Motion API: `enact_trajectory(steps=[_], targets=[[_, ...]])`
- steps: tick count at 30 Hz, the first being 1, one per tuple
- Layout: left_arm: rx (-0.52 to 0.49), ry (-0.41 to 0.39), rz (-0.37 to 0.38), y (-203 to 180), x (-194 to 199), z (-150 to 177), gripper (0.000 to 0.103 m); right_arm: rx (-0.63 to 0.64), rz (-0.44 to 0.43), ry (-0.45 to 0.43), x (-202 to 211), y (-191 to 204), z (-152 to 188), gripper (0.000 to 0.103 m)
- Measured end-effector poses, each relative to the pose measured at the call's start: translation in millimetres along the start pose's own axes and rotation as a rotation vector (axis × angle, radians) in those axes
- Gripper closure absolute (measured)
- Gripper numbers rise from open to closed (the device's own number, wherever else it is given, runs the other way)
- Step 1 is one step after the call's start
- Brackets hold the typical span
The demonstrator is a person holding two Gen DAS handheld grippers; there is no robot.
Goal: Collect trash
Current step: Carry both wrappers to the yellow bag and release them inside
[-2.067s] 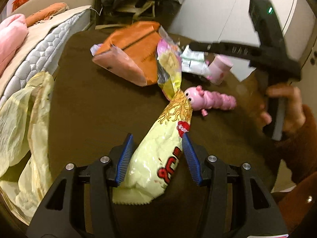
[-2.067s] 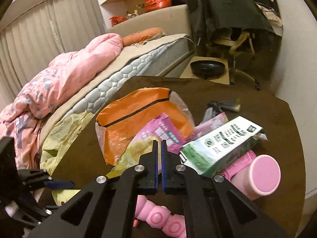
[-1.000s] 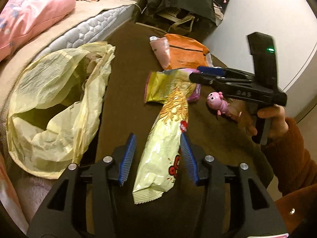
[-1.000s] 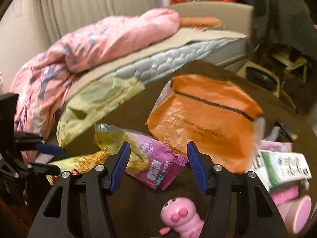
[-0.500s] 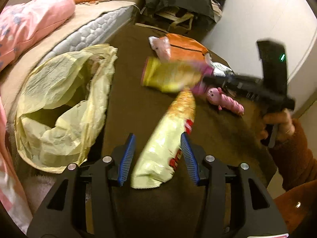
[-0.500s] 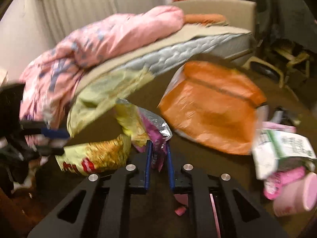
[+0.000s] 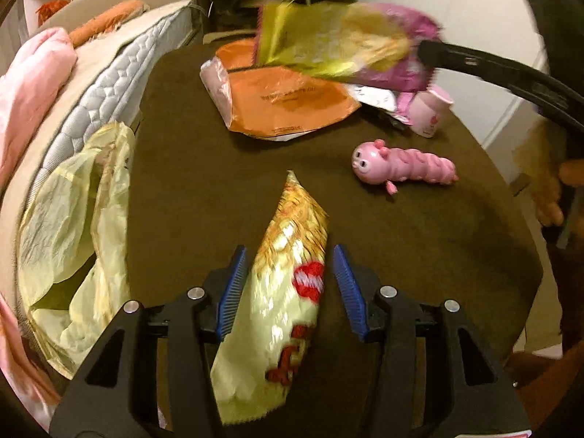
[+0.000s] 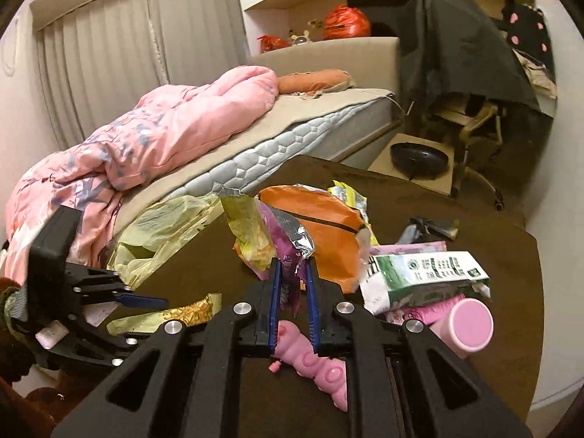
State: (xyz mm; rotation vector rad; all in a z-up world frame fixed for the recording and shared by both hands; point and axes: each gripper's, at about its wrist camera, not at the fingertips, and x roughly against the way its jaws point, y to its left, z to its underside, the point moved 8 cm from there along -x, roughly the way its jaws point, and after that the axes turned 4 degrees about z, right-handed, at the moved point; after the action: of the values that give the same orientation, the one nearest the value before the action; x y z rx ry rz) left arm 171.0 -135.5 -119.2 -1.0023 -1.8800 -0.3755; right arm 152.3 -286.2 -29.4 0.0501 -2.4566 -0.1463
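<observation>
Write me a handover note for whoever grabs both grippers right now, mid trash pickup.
Right gripper: shut on a crumpled purple-and-yellow foil snack wrapper, lifted clear of the brown round table.
Left gripper: fingers part open around a long yellow noodle-snack packet; grip unclear.
Pale yellow plastic trash bag hangs open at the table's edge beside the bed.
Done: wrapper picked up.
Left: bag both pieces, then the orange plastic pouch, green-and-white carton and the pink items beside it. The pink caterpillar toy is probably not trash.
</observation>
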Motion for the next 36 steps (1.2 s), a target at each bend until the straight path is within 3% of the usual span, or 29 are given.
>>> enact_trajectory(steps=[2,3,11,17,23,30,36], targets=[[0.026,0.004,-0.008,5,-6,-5,0.059,-0.007,0.004,-0.005,2,-1,-1,0.09],[0.037,-0.006,-0.003,6,-5,-8,0.069,-0.008,0.007,-0.012,4,-2,-2,0.09],[0.109,-0.192,0.016,23,52,-27,0.073,-0.005,0.01,-0.049,12,5,-18,0.09],[0.26,-0.437,-0.028,89,127,-42,0.073,0.054,-0.016,-0.071,8,39,-39,0.09],[0.396,-0.578,-0.077,160,163,-36,0.073,0.13,-0.072,-0.065,-15,89,-63,0.09],[0.544,-0.622,-0.049,230,153,-23,0.073,0.233,-0.153,0.049,-82,148,-68,0.09],[0.553,-0.608,-0.016,249,136,-21,0.073,0.281,-0.258,0.185,-151,191,-54,0.09]])
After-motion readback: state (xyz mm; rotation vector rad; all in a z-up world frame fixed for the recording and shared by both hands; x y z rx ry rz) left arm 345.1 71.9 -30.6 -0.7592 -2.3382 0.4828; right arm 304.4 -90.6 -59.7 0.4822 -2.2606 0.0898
